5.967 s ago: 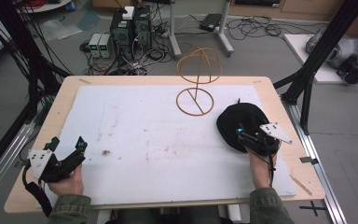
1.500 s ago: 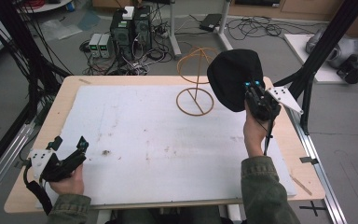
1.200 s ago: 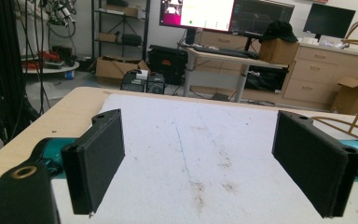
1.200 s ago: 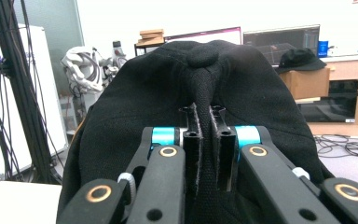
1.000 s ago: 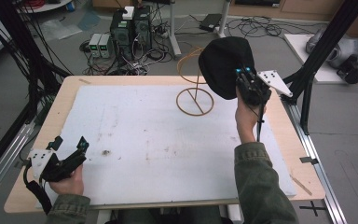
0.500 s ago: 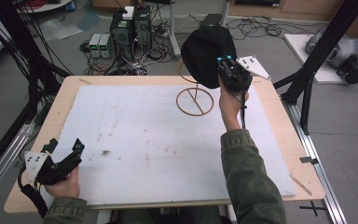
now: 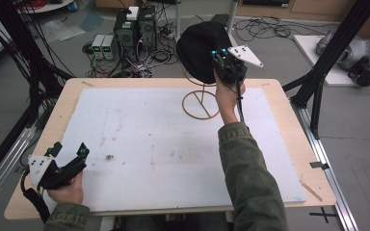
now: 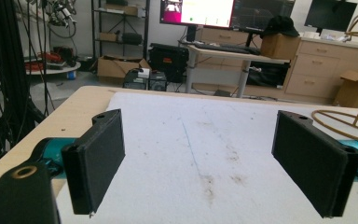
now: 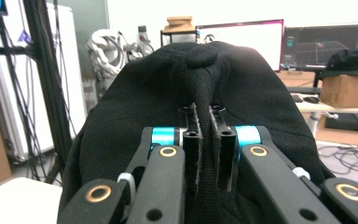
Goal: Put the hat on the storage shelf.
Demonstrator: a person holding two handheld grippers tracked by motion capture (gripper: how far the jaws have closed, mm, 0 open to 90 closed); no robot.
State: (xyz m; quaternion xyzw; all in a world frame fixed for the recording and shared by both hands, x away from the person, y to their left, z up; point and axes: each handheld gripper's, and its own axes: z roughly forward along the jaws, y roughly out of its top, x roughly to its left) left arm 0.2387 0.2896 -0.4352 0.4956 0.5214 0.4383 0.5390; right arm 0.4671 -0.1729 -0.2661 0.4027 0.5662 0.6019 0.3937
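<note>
Right gripper (image 7: 220, 60) raised above the far edge of the worktop (image 7: 279, 144), jaws pinched nearly together on a fold of a black fabric cap (image 7: 200, 55). In the right gripper view, a ridge of the cap's (image 9: 261, 93) cloth squeezed between the two black jaws, running up to the round button on the crown; rest of the cap bulging out on both sides beyond the gripper (image 9: 205, 140). Cap held in the air over the top of a thin tan wire stand (image 7: 200, 103) with a ringed base resting on the white mat (image 7: 149, 144); contact between cap and stand impossible to judge. Person's right forearm in an olive-green sleeve (image 7: 250, 178) stretched forward across the mat.

Left gripper (image 7: 70, 156) low at the near left corner of the worktop, held in the left hand (image 7: 67, 190). In the left gripper view, jaws standing wide apart with nothing between them, just stained white mat (image 8: 200, 140) ahead and part of the wire stand's ring (image 8: 345, 121) at the right edge.
</note>
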